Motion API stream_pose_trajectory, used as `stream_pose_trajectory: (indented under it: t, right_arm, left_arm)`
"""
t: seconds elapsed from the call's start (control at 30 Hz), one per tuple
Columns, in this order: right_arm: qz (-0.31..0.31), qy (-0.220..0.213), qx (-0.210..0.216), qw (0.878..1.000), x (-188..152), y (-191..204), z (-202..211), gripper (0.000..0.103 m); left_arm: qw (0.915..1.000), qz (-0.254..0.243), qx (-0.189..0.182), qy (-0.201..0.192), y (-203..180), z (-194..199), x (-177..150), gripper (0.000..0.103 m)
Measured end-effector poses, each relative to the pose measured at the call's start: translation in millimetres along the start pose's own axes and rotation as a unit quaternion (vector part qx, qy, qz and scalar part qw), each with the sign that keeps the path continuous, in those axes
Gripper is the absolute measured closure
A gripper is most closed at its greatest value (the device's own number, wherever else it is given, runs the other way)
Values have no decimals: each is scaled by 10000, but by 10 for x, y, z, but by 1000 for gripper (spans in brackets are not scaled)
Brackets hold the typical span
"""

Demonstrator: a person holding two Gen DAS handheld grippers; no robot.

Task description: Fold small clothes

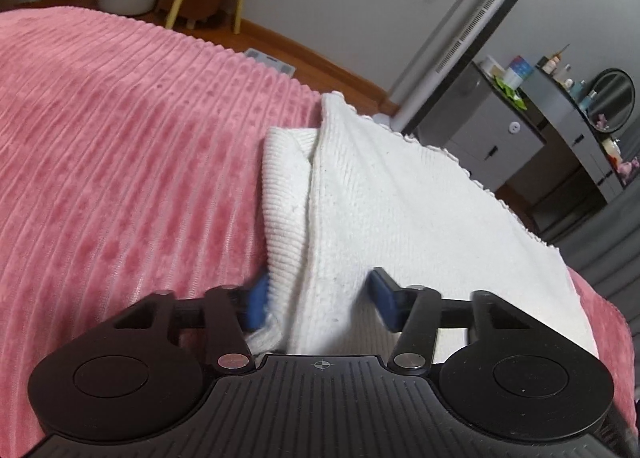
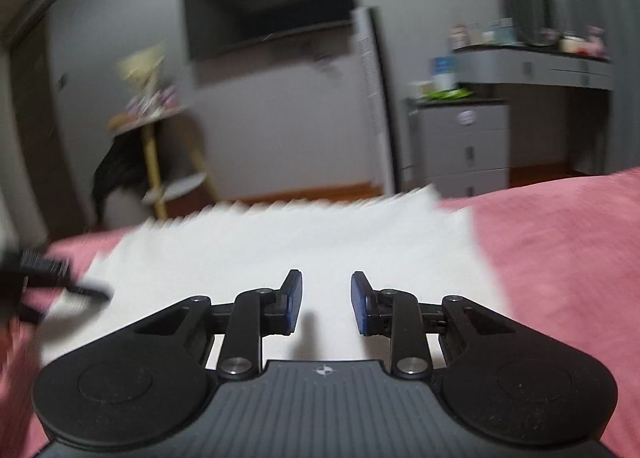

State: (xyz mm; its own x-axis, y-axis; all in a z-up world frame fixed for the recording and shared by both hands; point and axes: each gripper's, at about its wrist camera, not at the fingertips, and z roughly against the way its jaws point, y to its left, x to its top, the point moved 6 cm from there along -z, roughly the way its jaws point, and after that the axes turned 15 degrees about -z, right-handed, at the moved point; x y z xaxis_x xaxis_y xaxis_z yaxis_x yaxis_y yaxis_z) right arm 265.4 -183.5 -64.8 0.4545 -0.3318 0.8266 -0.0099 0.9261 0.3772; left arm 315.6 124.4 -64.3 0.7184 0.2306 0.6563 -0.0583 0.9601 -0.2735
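On the pink bed (image 1: pixel 120 137) lies a white knit garment (image 1: pixel 400 197), partly folded, its long axis running away from both cameras. A ribbed flap (image 1: pixel 282 193) peeks out along its left edge. Left gripper (image 1: pixel 320 298) sits low at the near left edge, jaws spread, straddling that layered edge, one pad hidden behind the rib. Right gripper (image 2: pixel 326 304) hovers above the garment's near middle, jaws spread, pinching nothing. Left looks nearer the edge to lift.
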Motion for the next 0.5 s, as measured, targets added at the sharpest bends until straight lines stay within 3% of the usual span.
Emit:
stream_pose_trajectory:
  t: [0.1,0.2,0.3,0.37,0.5]
  right_arm:
    - [352,60,169,9992,-152,205,-35,77]
    - [688,23,314,9971,-224,366,-46,81]
    - [876,214,194,9957,-315,430,-88,93]
    - [893,556,85,9944,-369,418,-199,94]
    - [819,592,157,9948,-325,375,-170,94]
  left_arm:
    - [10000,50,21,-3,12,21,32,65]
    - [9998,171,-43,23,11,71,74,72]
    - [9999,81,-81,-11,-49,138,143,75]
    - [9999,10,-140,-50,-115,189,197,76]
    - [9995,-195,-213,-108,-363,297,333,77]
